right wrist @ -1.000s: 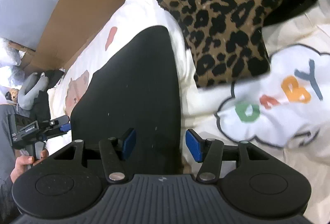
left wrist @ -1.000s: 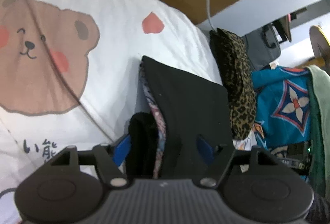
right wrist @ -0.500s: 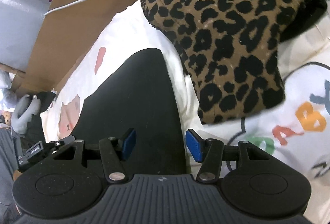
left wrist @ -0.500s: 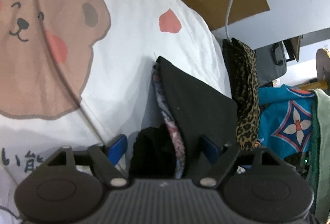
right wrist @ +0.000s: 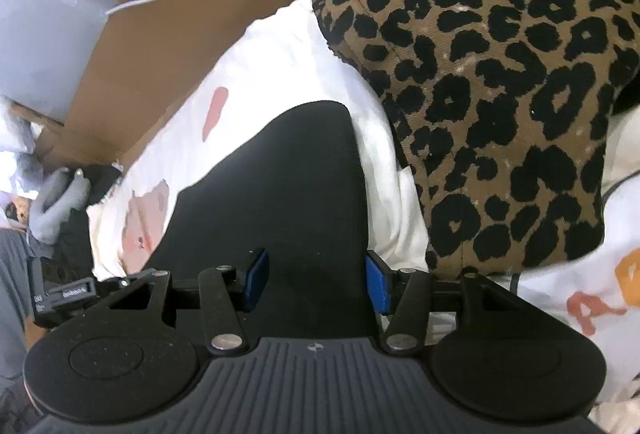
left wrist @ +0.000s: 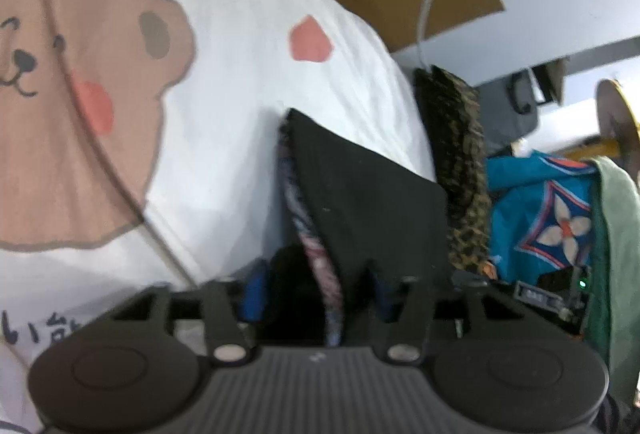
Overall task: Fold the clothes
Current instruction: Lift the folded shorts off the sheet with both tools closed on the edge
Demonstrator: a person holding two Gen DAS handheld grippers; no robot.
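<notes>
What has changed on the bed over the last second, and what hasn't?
Both grippers have edged closer along the black garment, and their jaws are closing. The left gripper straddles its patterned edge; the right gripper has the black cloth between its pads, with the leopard-print garment now looming nearer. The garments and bear-print sheet stayed put.

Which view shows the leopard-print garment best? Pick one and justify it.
The right wrist view: the leopard-print garment fills its upper right, spots sharp, lying beside the black garment. The left wrist view gives only a blurred, narrow edge-on strip.
</notes>
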